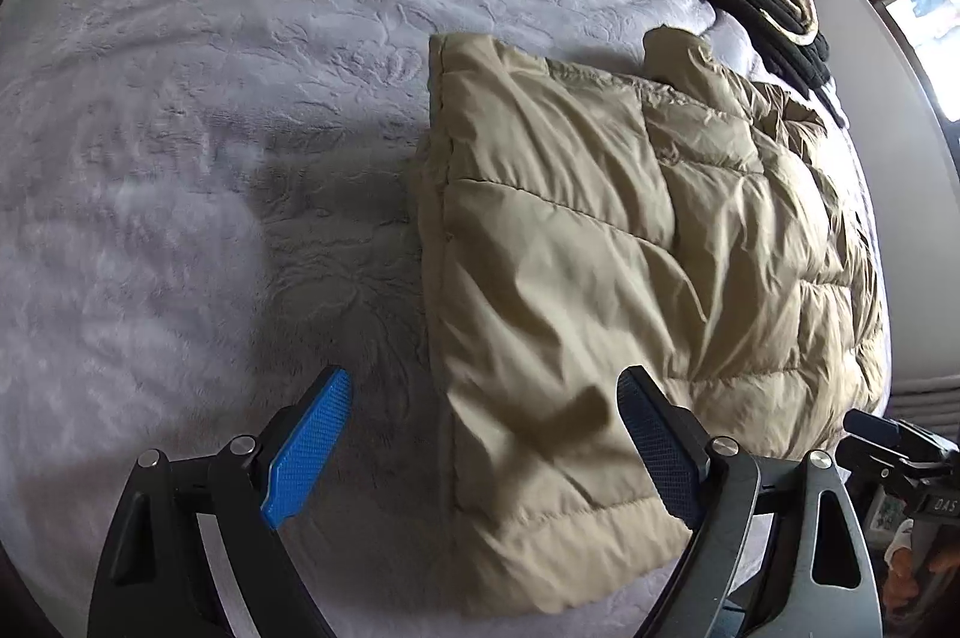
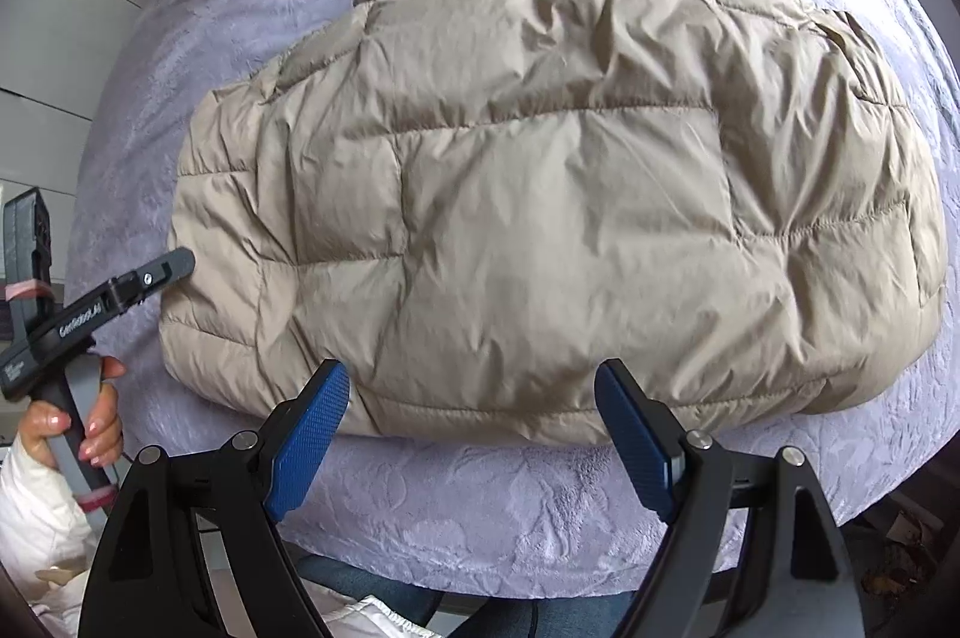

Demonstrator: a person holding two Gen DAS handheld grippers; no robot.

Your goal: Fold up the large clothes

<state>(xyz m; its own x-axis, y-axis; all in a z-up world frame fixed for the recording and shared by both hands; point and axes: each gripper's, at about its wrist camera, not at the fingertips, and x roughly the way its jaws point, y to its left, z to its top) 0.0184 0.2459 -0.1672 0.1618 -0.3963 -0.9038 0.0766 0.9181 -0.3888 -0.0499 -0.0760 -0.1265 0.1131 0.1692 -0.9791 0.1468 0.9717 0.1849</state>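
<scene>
Beige quilted puffer jacket (image 2: 540,194) lies folded on the lavender embossed plush bedspread (image 1: 210,98), near the bed's front edge. The left gripper (image 1: 480,434) hovers over the jacket's left edge, jaws spread wide, holding nothing. The right gripper (image 2: 471,428) hangs above the near hem, likewise wide open and empty.
</scene>
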